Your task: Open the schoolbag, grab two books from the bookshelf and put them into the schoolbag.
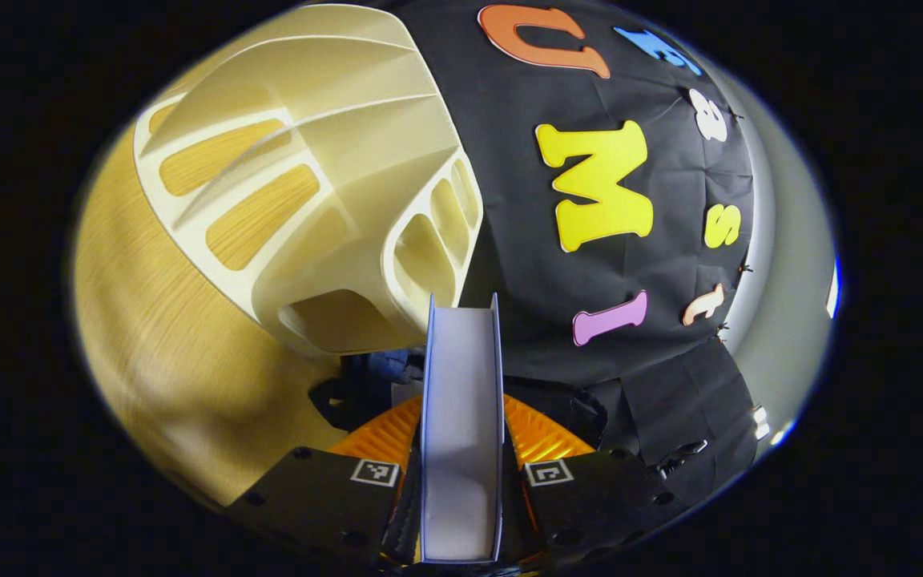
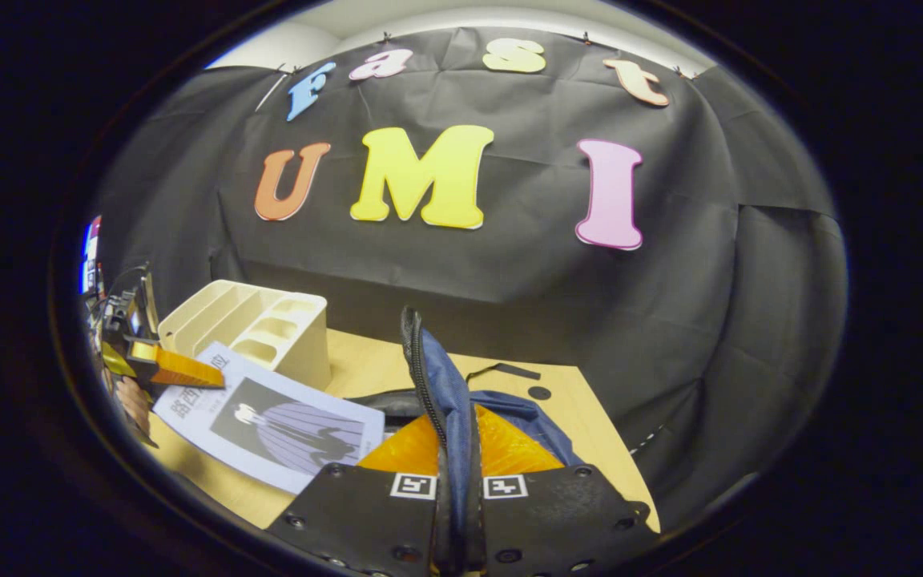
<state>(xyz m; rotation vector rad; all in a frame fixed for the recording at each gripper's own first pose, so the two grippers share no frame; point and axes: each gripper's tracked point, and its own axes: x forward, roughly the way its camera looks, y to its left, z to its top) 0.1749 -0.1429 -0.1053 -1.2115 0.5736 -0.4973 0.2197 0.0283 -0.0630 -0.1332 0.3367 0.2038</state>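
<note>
In the left gripper view, a book [image 1: 461, 433] is clamped edge-on between the two fingers of the left gripper [image 1: 461, 449], its pale page block seen end-on and standing up the middle of the view. Just beyond it, the cream bookshelf [image 1: 309, 184] is seen tilted on the wooden table [image 1: 149, 353], its slots bare, and a dark part of the schoolbag [image 1: 365, 385] lies between the shelf and the fingers. In the right gripper view, the right gripper [image 2: 455, 473] is closed on the blue schoolbag's [image 2: 449, 401] zippered edge, which is held upright between both fingers. To the left, the same book [image 2: 277, 429] is seen flat-faced, gripped at its near corner by the left gripper [image 2: 189, 375], in front of the bookshelf [image 2: 253, 324] on the table [image 2: 574, 425].
</note>
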